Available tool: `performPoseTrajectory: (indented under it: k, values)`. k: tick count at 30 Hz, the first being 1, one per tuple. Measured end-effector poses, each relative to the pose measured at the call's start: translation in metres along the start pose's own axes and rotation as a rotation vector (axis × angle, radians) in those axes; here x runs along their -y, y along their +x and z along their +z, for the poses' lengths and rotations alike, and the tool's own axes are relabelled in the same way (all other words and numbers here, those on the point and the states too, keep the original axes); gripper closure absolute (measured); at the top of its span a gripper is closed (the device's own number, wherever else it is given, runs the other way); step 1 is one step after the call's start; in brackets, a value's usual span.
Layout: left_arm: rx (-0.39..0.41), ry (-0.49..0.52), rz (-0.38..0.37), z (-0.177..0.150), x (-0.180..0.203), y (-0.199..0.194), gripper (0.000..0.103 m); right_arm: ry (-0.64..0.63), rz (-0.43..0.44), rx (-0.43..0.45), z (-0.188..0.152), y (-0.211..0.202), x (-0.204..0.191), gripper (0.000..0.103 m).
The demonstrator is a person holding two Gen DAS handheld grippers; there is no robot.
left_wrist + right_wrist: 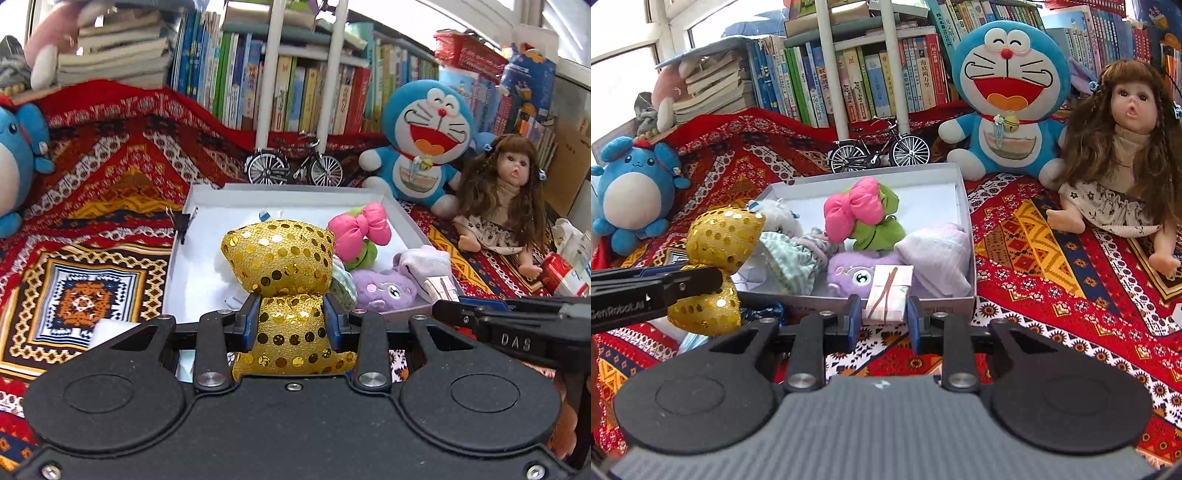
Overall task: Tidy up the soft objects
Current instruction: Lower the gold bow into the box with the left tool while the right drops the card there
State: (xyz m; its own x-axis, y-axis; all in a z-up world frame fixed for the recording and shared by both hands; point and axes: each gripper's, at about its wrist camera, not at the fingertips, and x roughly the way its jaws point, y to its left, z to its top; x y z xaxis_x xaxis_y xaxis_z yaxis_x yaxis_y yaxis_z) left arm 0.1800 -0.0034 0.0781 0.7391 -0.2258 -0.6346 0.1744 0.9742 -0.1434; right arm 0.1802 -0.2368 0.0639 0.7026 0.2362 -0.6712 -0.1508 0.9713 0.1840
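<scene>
A: Left view: our left gripper is clamped on the gold bow at its soft waist, over the box's near edge.

B: Right view: our right gripper pinches the light pink packet over the box front.

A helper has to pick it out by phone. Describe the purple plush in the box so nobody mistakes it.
Find the white box on the red patterned blanket, in front of the big blue cat plush. Along its near edge lies the purple plush, just behind the small pink packet in the right hand-held gripper. It alone is fuzzy lilac with a stitched black eye, unlike the smooth pale cloth beside it.
</scene>
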Motion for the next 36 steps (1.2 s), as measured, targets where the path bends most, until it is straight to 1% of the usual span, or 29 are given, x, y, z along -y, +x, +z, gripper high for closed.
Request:
performPoseTrajectory:
  k: [3,7,10,12,18,23,25,27,29,30,31,34,36]
  values:
    - [-0.03,-0.029,-0.001,0.007,-0.001,0.017,0.069,-0.015,0.004,-0.005,0.004,0.009,-0.004,0.072]
    - [-0.04,-0.029,0.016,0.02,0.001,0.037,0.069,-0.037,0.029,-0.007,0.012,0.023,-0.011,0.072]
    - [-0.05,-0.06,0.027,0.027,-0.001,0.052,0.069,-0.05,0.021,-0.023,0.016,0.037,-0.016,0.072]
    - [-0.055,-0.063,0.03,0.032,-0.001,0.062,0.069,-0.05,0.032,-0.026,0.02,0.044,-0.016,0.072]
    - [-0.069,-0.063,0.087,0.043,-0.001,0.087,0.069,-0.011,0.059,-0.022,0.032,0.062,-0.011,0.072]
    - [-0.086,-0.068,0.087,0.045,0.0,0.099,0.068,0.047,0.109,-0.019,0.037,0.077,-0.006,0.072]
    - [-0.094,-0.052,0.096,0.044,0.002,0.101,0.066,0.059,0.113,-0.022,0.035,0.082,-0.006,0.072]
    - [-0.102,-0.046,0.102,0.042,0.005,0.1,0.062,0.074,0.127,-0.022,0.033,0.085,-0.004,0.071]
    - [-0.1,-0.049,0.093,0.041,0.005,0.096,0.059,0.092,0.138,-0.014,0.031,0.084,-0.002,0.068]
    - [-0.099,-0.051,0.084,0.04,0.005,0.094,0.058,0.093,0.143,-0.006,0.03,0.082,-0.001,0.064]
    - [-0.098,-0.056,0.077,0.04,0.005,0.091,0.057,0.094,0.15,0.003,0.029,0.079,0.001,0.05]
    - [-0.092,-0.072,0.06,0.037,0.003,0.081,0.052,0.104,0.174,0.024,0.027,0.069,0.004,0.043]
    - [-0.086,-0.082,0.045,0.034,0.001,0.073,0.046,0.102,0.182,0.038,0.026,0.059,0.005,0.039]
